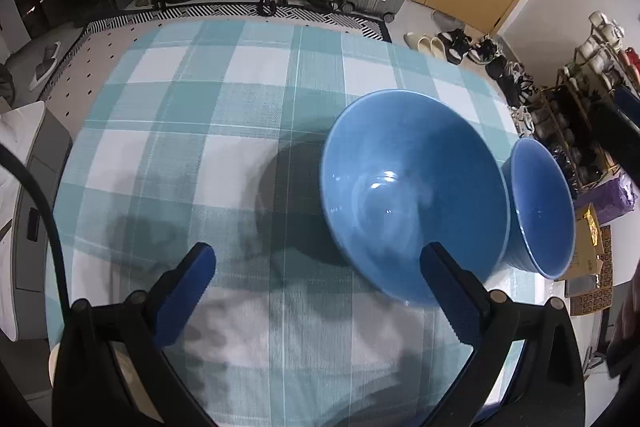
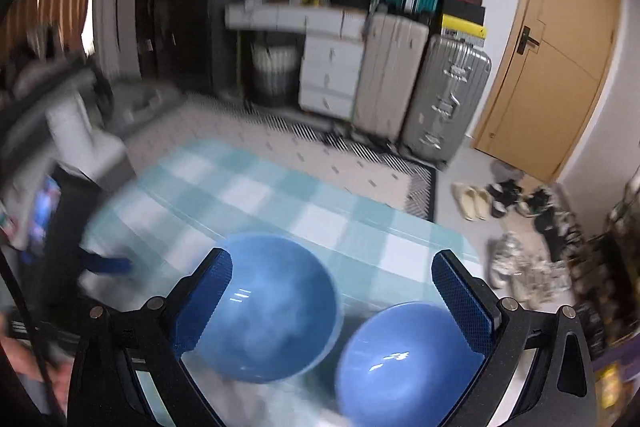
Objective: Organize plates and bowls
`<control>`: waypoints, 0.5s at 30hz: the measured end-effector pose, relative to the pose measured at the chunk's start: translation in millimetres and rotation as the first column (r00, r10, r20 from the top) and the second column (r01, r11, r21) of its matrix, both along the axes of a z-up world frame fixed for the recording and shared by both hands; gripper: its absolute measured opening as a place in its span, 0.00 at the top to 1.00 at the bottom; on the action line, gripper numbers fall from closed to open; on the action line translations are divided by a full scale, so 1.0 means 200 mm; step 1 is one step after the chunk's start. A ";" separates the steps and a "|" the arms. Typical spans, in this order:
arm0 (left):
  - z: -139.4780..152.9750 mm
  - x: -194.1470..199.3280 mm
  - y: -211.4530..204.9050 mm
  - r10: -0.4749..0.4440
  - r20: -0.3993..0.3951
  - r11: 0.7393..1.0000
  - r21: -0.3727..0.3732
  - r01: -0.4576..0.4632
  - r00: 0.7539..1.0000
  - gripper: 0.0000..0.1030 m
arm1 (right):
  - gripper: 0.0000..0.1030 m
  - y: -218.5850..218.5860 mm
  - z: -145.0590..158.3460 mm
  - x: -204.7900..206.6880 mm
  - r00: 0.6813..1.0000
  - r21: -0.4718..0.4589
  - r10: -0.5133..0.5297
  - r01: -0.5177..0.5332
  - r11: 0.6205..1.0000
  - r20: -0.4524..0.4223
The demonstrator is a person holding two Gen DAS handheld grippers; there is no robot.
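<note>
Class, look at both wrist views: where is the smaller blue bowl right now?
The smaller blue bowl stands on the checked tablecloth near its right edge, just right of the larger blue bowl; in the right wrist view it lies low, between the open fingers.

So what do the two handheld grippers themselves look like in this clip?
Both match: the left gripper and right gripper have black angular frames with round metal pivot pins and flat blue fingers with a fine grid texture. A black cable curves past the left one.
</note>
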State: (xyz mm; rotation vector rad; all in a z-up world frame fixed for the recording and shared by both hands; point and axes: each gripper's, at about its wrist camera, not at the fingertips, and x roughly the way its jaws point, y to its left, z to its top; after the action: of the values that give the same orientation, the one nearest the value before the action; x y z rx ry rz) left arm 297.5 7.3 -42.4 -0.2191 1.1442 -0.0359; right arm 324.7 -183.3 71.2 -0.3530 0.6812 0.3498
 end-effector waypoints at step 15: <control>-0.14 0.15 0.00 -0.043 -0.081 0.998 -0.052 0.038 0.996 0.01 | 0.04 0.18 -0.44 0.49 0.953 -0.203 0.010 -0.074 0.976 -0.302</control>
State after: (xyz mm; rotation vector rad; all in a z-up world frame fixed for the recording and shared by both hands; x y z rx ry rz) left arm 327.6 8.1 -71.3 -0.2440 1.2303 -0.0924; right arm 423.6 -146.4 -17.1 -0.5254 1.0145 0.3761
